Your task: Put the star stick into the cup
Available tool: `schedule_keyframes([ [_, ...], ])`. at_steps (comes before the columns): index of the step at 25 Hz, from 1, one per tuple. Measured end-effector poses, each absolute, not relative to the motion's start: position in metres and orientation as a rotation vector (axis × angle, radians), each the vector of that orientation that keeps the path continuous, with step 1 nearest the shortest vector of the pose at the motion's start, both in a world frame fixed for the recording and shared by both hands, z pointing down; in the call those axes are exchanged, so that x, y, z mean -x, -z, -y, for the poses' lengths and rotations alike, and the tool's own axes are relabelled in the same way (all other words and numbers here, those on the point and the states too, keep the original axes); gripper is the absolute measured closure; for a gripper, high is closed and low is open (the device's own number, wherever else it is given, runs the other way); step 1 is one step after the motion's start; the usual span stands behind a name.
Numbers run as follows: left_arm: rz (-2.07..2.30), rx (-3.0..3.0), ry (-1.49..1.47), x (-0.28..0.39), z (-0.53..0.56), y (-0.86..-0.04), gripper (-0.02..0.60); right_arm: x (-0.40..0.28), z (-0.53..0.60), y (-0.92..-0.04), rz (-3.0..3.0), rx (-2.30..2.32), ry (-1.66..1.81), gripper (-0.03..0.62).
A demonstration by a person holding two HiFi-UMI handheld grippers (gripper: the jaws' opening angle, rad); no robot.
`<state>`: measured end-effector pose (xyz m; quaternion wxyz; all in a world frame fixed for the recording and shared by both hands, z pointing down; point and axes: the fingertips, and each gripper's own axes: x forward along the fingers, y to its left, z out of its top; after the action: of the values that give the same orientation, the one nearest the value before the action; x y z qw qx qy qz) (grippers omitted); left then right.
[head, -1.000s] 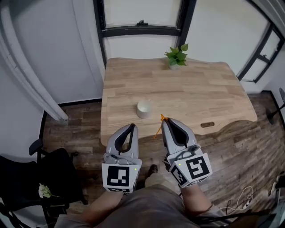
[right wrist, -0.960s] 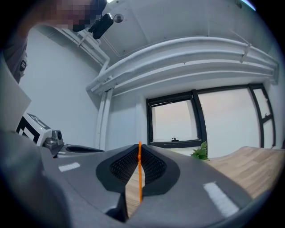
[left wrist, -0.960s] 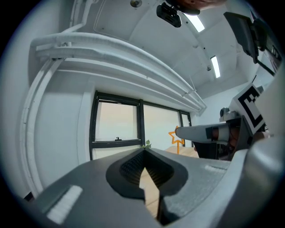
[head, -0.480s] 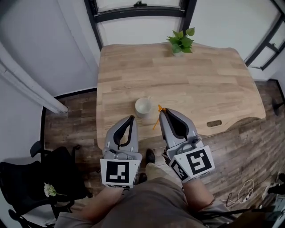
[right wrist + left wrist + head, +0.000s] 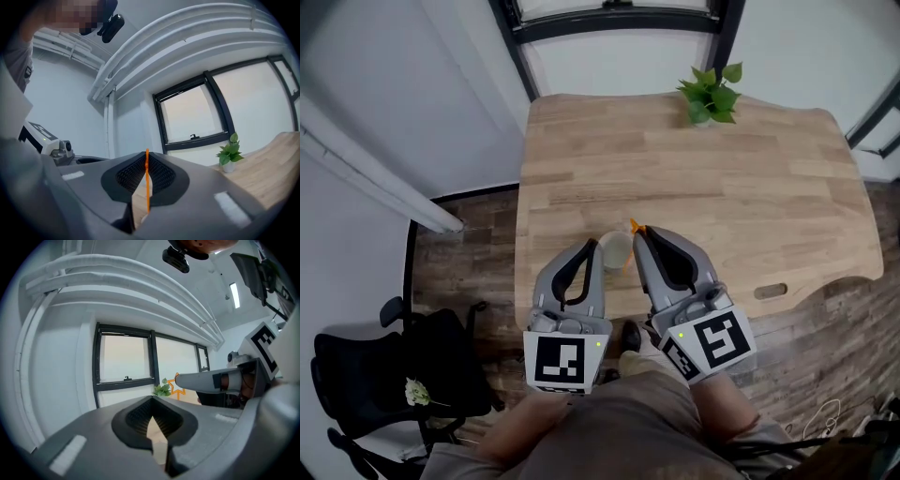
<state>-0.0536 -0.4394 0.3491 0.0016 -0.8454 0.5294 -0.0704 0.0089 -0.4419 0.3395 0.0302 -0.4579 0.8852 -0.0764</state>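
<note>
The white cup point(image 5: 617, 250) stands near the front edge of the wooden table point(image 5: 741, 187). My right gripper point(image 5: 643, 232) is shut on the thin orange star stick point(image 5: 629, 255). The stick's star point(image 5: 634, 226) pokes out just past the jaw tips, at the cup's right rim. In the right gripper view the stick point(image 5: 147, 183) runs upright between the closed jaws of my right gripper point(image 5: 146, 157). My left gripper point(image 5: 587, 247) is shut and holds nothing, its tip at the cup's left side and partly covering it. The left gripper view shows the star point(image 5: 177, 384) beyond my left gripper point(image 5: 153, 402).
A small potted plant point(image 5: 711, 92) stands at the table's far edge by the window. A slot point(image 5: 770, 292) is cut in the tabletop at the front right. A black chair point(image 5: 389, 370) sits on the wood floor to the left.
Both grippers have moved forward toward the cup, which now sits between their tips. The star has come from right of the cup to its right rim.
</note>
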Motion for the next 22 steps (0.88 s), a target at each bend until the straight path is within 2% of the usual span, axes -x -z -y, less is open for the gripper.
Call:
schedule_keyframes([
  [13, -1.791, 2.496, 0.102, 0.081, 0.468, -0.314, 0.581, 0.011, 0.481, -0.311, -2.782, 1.252, 0.123, 0.549],
  [22, -1.776, 2.618, 0.156, 0.098, 0.489, -0.345, 0.581, 0.024, 0.496, -0.343, -2.801, 1.324, 0.239, 0.549],
])
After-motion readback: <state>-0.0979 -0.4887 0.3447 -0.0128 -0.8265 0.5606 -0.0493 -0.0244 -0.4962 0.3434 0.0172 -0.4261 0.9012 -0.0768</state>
